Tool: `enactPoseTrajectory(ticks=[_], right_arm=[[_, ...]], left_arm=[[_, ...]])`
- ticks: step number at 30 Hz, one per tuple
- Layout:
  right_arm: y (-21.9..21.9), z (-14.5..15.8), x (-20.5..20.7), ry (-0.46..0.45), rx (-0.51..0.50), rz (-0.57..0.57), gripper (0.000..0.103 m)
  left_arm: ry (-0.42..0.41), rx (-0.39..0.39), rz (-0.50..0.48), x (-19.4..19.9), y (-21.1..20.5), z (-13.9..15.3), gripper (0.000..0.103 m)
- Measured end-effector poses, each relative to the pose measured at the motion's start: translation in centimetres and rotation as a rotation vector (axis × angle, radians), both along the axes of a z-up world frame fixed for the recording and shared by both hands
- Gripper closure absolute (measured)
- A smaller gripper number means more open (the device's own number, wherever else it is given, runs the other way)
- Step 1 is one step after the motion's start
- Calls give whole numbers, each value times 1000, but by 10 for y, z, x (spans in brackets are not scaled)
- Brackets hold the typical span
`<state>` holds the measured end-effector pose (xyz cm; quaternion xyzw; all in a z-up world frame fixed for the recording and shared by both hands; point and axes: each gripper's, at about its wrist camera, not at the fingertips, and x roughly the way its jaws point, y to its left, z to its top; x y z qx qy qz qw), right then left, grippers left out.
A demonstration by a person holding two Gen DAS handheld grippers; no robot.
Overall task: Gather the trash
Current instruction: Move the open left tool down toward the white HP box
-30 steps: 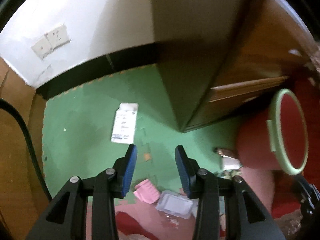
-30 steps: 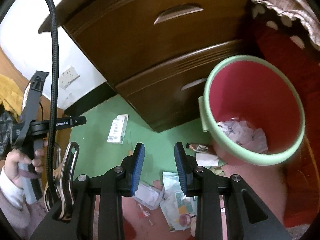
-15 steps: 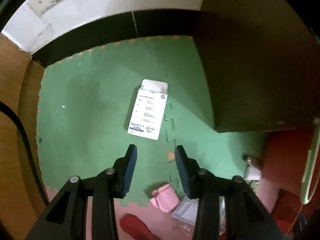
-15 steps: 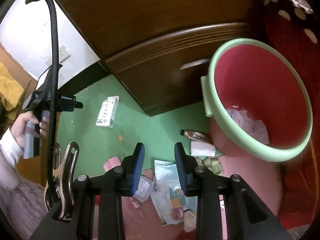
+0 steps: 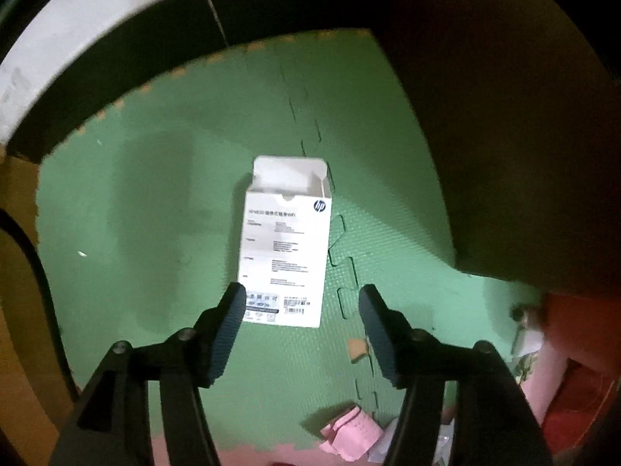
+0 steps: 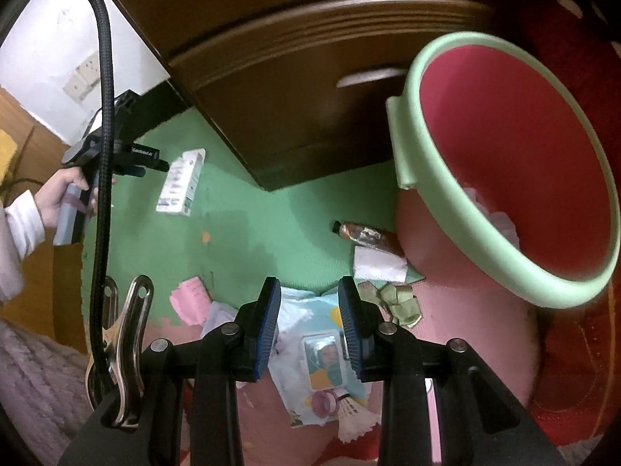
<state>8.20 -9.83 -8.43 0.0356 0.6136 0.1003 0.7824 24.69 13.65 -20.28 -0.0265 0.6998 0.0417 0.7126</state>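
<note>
Trash lies scattered on the floor, and your left tongs (image 5: 300,303) hang straight over the nearest piece, a white box (image 5: 287,248) lying flat on the green mat (image 5: 155,213). Its open flap points away from you. Their jaws have just been opening and now stand spread wider than the box's near end, which sits between the tips without either pad touching it; that spread looks meant to straddle the box's width before you close.

Your right tongs (image 6: 308,310) hold nothing, jaws partly apart, hovering above a blue printed packet (image 6: 310,334) on the pink mat. Around it lie a pink slip (image 6: 190,299), a white tissue (image 6: 378,264), a small bottle (image 6: 361,231) and green scraps (image 6: 399,299), all close beside the bin (image 6: 411,77). The bin leans its mouth toward you with some paper already inside, probably so drops are short.
</note>
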Motion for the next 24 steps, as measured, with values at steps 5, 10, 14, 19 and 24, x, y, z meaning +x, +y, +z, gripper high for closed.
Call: enactPoseTrajectory(ticks=[5, 10, 14, 19, 24], right_arm=[[2, -12, 2, 31, -6, 24, 71], [7, -23, 3, 58, -32, 53, 71], [11, -34, 8, 85, -79, 101, 71], [22, -46, 9, 97, -146, 206, 71], [22, -56, 6, 143, -127, 214, 71]], left_arm=[[53, 6, 19, 7, 8, -34, 31], [61, -8, 43, 15, 12, -55, 31], [76, -32, 53, 19, 10, -69, 30], [39, 43, -12, 20, 2, -72, 26], [23, 72, -18, 19, 3, -73, 25]])
